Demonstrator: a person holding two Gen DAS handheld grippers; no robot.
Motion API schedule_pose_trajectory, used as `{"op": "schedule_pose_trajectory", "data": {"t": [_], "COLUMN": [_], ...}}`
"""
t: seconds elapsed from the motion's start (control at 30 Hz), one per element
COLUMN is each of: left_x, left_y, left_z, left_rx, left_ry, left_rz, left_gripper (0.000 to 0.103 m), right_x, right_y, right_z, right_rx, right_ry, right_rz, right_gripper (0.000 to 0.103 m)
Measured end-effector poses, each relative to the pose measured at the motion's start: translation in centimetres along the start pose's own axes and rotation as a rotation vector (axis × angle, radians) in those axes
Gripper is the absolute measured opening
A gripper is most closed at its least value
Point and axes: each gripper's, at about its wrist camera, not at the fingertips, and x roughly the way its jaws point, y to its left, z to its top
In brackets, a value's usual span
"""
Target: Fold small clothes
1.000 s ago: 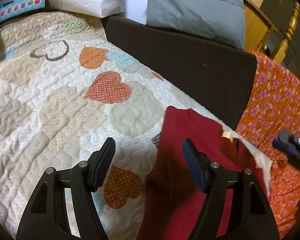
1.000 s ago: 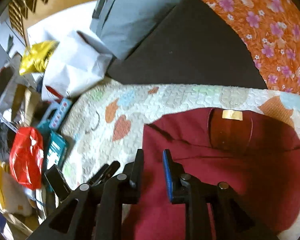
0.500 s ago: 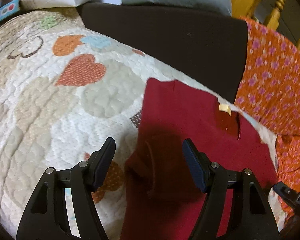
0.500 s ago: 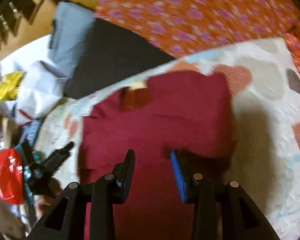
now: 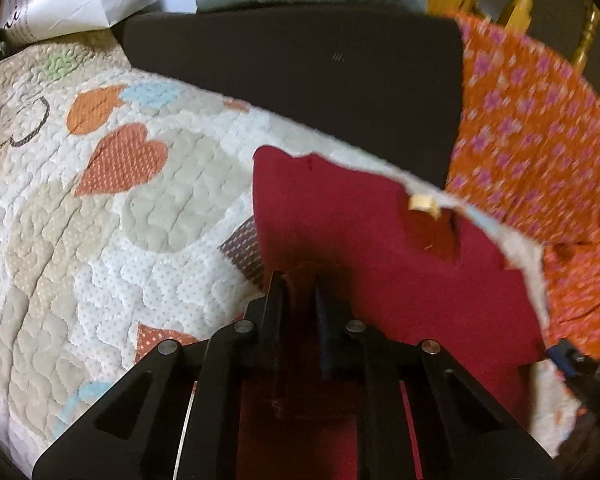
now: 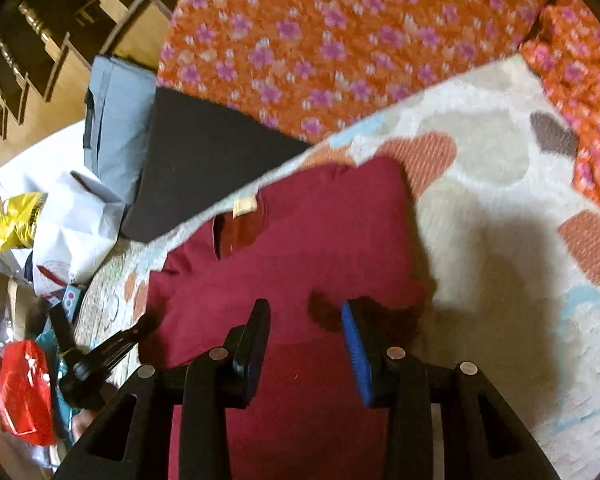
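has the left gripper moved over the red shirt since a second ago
Yes. The left gripper has shifted from the heart quilt onto the red shirt, and its jaws have just closed on the fabric.

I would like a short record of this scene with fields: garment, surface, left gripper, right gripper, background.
garment: dark red shirt, lying flat, tan neck label visible
surface: quilt with heart pattern
left gripper: jaws have just been closing, now pinched on a fold of the shirt near its edge
right gripper: jaws open above the shirt near its other side, nothing gripped
background: orange floral cloth, dark cushion, grey bag, white paper bag
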Motion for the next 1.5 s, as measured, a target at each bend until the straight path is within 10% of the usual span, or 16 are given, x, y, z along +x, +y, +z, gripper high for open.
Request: {"op": "schedule_pose_trajectory", "data": {"t": [0.5,0.57,0.7,0.9,1.0,1.1,1.5], "left_x": [-1.5,-2.2,-1.1,4.5,5.1,5.3,3.0], "left_y": [1.7,0.9,-1.2,-2.8,-3.4,-3.3,-3.7], "left_z": [0.8,1.5,2.1,1.7,0.8,0.9,7.1], "left_rx": [0.009,0.069,0.225,0.425,0.504,0.522,0.439], "left_ry": [0.032,0.016,0.061,0.238,0.259,0.272,0.141], "left_rz": [0.033,-0.028,-0.038,-0.014,-0.010,0.012,0.030], "left_gripper": [0.012,0.019,0.067,0.067,0.059,0.014,0.006], "right_x": [0.6,0.8,1.7,2.3,2.9,3.3,1.4], "right_y": [2.3,3.0,2.8,2.6,2.5,2.4,2.8], "right_z": [-0.8,-0.8,-1.2,-1.5,-1.7,-1.9,-1.1], "right_rx": [-0.125,-0.147,-0.114,-0.110,-0.104,-0.095,-0.118], "right_ry": [0.010,0.021,0.052,0.074,0.094,0.110,0.002], "right_rz": [0.014,0.028,0.062,0.068,0.069,0.068,0.013], "right_gripper": [0.035,0.035,0.035,0.035,0.035,0.035,0.035]}}
